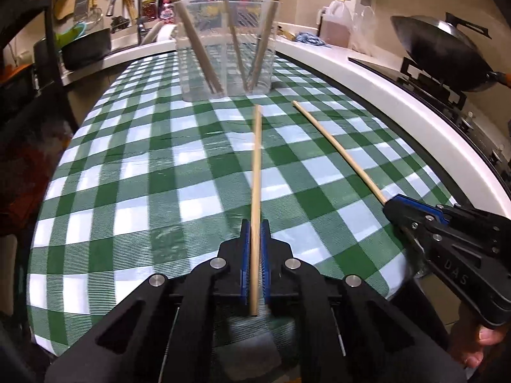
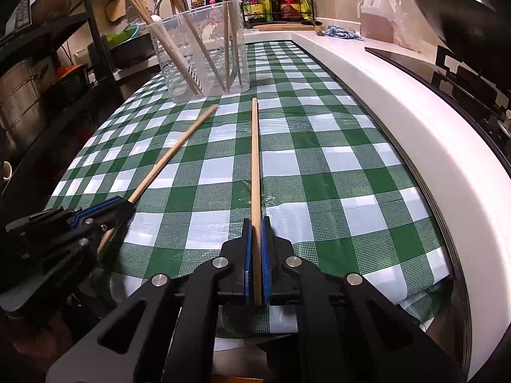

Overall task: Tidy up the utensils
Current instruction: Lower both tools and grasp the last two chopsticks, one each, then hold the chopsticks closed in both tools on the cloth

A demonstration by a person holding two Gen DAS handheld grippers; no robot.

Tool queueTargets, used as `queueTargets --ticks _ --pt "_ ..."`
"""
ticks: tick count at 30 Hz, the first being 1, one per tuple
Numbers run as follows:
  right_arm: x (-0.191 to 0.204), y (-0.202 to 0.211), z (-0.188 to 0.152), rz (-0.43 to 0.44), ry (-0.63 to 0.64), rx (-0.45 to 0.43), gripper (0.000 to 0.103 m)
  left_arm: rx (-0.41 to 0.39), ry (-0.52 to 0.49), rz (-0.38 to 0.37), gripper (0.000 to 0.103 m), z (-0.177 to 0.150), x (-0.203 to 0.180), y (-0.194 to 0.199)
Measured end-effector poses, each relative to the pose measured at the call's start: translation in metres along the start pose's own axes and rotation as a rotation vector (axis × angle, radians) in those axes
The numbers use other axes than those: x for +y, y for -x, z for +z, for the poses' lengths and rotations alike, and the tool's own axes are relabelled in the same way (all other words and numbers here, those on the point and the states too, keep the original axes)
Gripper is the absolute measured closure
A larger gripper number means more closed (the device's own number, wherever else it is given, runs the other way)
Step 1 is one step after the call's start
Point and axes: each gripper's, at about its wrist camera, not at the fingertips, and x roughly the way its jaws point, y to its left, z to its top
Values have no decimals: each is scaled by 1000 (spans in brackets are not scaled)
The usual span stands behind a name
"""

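Both tools are clamped on chopsticks. Left tool point(image 1: 255, 233) has its blue pads pressed against a wooden chopstick point(image 1: 257, 166), which runs away from the pads toward the far side, its far tip lifted over the green-and-white checked cloth point(image 1: 143, 166) that covers the tabletop. Right tool point(image 2: 256, 233) grips a second chopstick point(image 2: 255, 159) in the same way, gripped near its near end and pointing toward the far side. In the left wrist view the right tool sits at the near right corner of the cloth, a person's fingers point(image 1: 479, 344) under its handle. At the far end of the cloth stands a clear plastic container point(image 1: 226, 48), upright, with several more chopsticks leaning inside it. Beyond the cloth's right edge runs a white counter point(image 2: 399, 102), with a dark wok point(image 1: 447, 51) on the stove and a jug of amber liquid point(image 2: 377, 16) further back.
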Motion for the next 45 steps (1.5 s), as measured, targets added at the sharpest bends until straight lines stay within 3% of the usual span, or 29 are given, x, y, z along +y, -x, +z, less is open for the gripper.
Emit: queueTargets --ticks 9,45 --pt "17 -3 4 29 11 4 97 -22 122 73 97 -2 41 10" --pt "22 1 10 13 23 -1 97 -14 97 71 97 -11 38 9"
